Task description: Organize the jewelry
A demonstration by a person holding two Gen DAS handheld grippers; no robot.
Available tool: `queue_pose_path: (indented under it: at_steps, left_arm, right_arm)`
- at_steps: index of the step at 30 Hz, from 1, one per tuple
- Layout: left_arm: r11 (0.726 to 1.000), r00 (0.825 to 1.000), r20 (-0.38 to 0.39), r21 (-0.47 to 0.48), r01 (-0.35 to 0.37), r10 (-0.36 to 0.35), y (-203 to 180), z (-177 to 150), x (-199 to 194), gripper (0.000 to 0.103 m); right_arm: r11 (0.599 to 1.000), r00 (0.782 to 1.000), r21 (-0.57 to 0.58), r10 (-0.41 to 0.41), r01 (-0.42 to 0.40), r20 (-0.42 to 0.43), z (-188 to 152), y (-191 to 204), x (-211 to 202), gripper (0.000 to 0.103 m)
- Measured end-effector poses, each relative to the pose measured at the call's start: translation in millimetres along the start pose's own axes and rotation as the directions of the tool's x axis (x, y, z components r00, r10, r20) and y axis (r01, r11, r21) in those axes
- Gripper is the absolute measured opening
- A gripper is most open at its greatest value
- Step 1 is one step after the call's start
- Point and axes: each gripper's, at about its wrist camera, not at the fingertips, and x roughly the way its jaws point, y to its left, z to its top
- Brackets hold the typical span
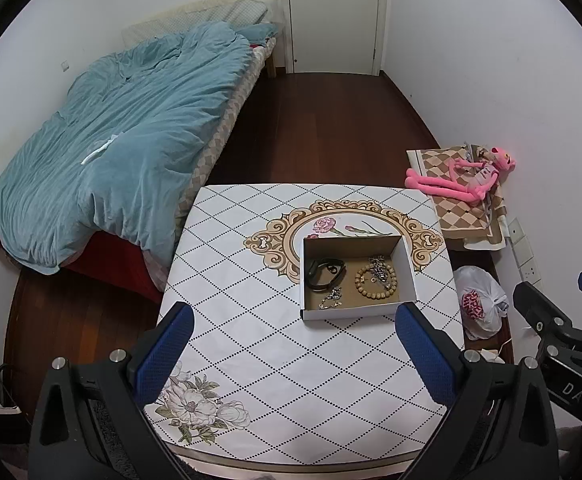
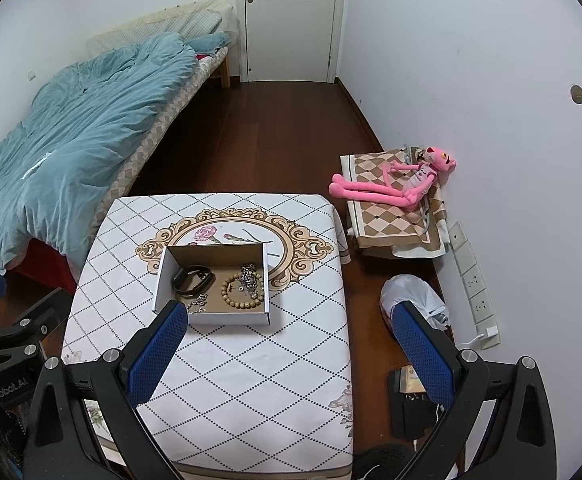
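Centrally, a shallow white cardboard box point(image 1: 357, 276) sat on the table point(image 1: 271, 352), on its ornate oval print, holding all the jewelry: a beaded bracelet point(image 1: 375, 282) at right, a tangled silver chain point(image 1: 378, 266) overlapping the bracelet's far side, a black band point(image 1: 325, 274) at left, and a small silver chain point(image 1: 331, 298) near the front wall. Left gripper point(image 1: 295, 354) hung above the near half of the table, fingers spread wide and empty; the box lay just beyond and between the tips, nearer the right-hand pad point(image 1: 425, 354). Nothing touched the box.

Right gripper point(image 2: 293, 350) also had its fingers wide apart and empty; its left-hand pad point(image 2: 157, 350) overlapped the box's point(image 2: 211, 280) near-left corner in frame, contact could not be judged. Its other pad sat out past the table's edge, over the floor.

Right wrist view alone showed the wall sockets with a plugged charger point(image 2: 489, 334), a dark device on the floor point(image 2: 409, 404) and a round wall hole point(image 2: 577, 94). Left wrist view showed the red print on the white plastic bag point(image 1: 479, 306). Both views caught the bed with blue duvet point(image 1: 103, 152), the pink plush toy point(image 1: 469, 178) and the door point(image 1: 333, 12).
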Motion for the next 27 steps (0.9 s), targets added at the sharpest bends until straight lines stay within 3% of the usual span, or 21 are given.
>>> queue_pose_path:
  at_steps: [27]
  left_arm:
    - [1.0, 1.0, -0.001, -0.009, -0.003, 0.003, 0.0, -2.0, -0.3, 0.103]
  right_arm:
    - [1.0, 1.0, -0.001, -0.002, 0.002, -0.001, -1.7, 0.2, -0.1, 0.103]
